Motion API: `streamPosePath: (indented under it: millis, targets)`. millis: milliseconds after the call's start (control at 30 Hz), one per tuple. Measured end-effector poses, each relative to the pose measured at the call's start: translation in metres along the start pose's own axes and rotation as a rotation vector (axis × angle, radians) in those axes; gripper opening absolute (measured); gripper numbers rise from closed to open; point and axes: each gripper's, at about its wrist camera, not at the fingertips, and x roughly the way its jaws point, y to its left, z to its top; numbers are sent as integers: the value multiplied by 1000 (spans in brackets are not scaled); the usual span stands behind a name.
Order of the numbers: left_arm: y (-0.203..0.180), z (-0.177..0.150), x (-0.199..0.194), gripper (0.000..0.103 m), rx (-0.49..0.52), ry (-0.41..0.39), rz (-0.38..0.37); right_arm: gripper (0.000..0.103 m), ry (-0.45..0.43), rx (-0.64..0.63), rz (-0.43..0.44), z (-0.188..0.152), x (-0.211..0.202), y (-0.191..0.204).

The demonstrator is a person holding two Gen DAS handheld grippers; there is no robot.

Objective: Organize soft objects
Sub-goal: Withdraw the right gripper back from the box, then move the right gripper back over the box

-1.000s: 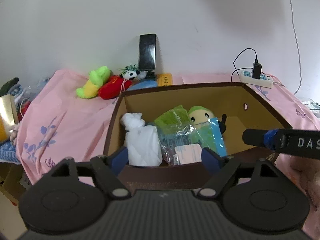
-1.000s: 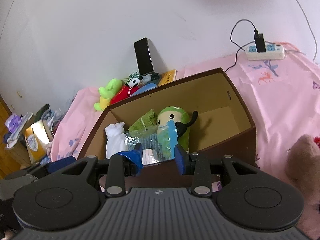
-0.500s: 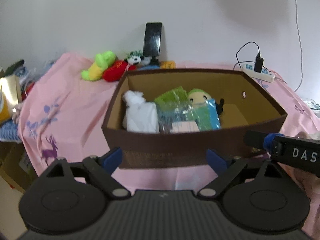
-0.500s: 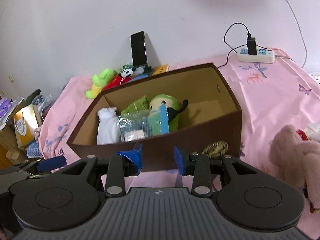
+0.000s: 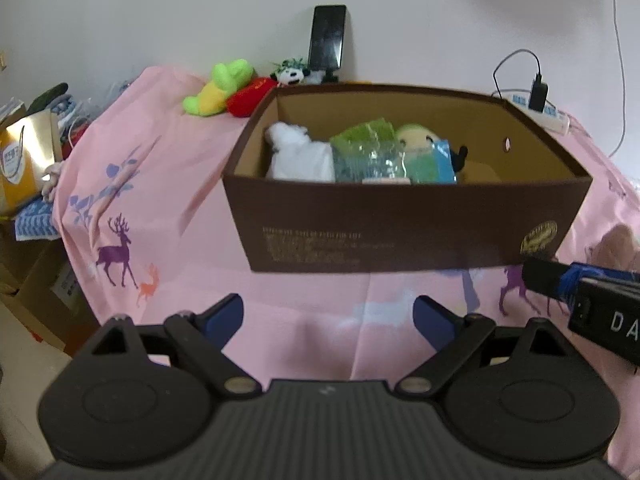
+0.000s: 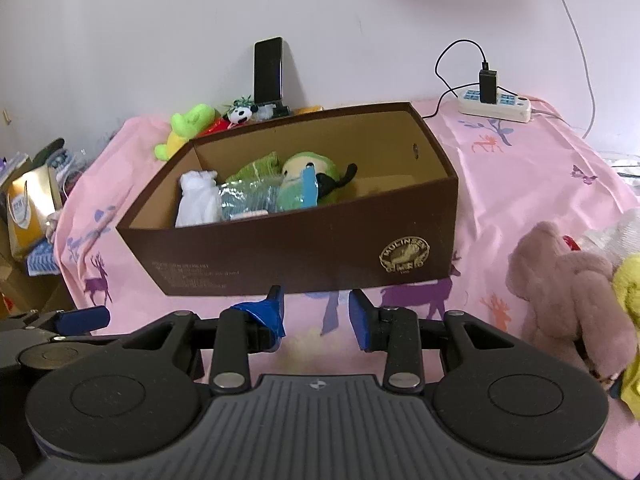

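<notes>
A brown cardboard box (image 5: 400,232) stands on the pink sheet (image 5: 160,184). It holds a white cloth bundle (image 5: 300,156), a clear-wrapped green packet (image 5: 368,152) and a green plush with a blue tag (image 5: 420,144). My left gripper (image 5: 327,302) is open wide over bare sheet in front of the box, with nothing between its fingers. My right gripper (image 6: 315,294) hangs just before the box's front wall (image 6: 300,252), its jaws narrowly apart and empty. A pink plush bear (image 6: 568,292) and a yellow plush (image 6: 630,284) lie to its right.
Behind the box lie a green-yellow plush (image 5: 220,88), a red plush (image 5: 252,96) and a small panda (image 5: 292,74). A phone (image 5: 328,36) leans on the wall. A power strip (image 6: 496,104) with a cable sits at the back right. Bags and clutter (image 5: 24,160) stand beyond the left edge.
Both grippers have drawn back from above the box's front wall and sunk lower, so the whole box now shows ahead. The left jaws have spread a little wider.
</notes>
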Motion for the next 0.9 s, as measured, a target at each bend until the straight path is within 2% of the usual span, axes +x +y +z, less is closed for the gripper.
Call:
streamPosePath:
  millis: [167,400,500,633,900]
  targets:
    - [3,-6,-4,94,-6,41,-7,19,26,-19,-21,-6,-6,5]
    - [-1,-12,-15,94,17,143,-25,19,76,-67,-31,-10,-20,14]
    - [-2,-14,-19,94,28,198,-46,19,113,-58,-10,-10,-25,16]
    - [-8,-15,-27,94,42,205,-32,19,156,-38,0,-8,-26,17]
    - [-15,-11,-31,94,47,202,-16,19,139,-23,8,-5,-30,9]
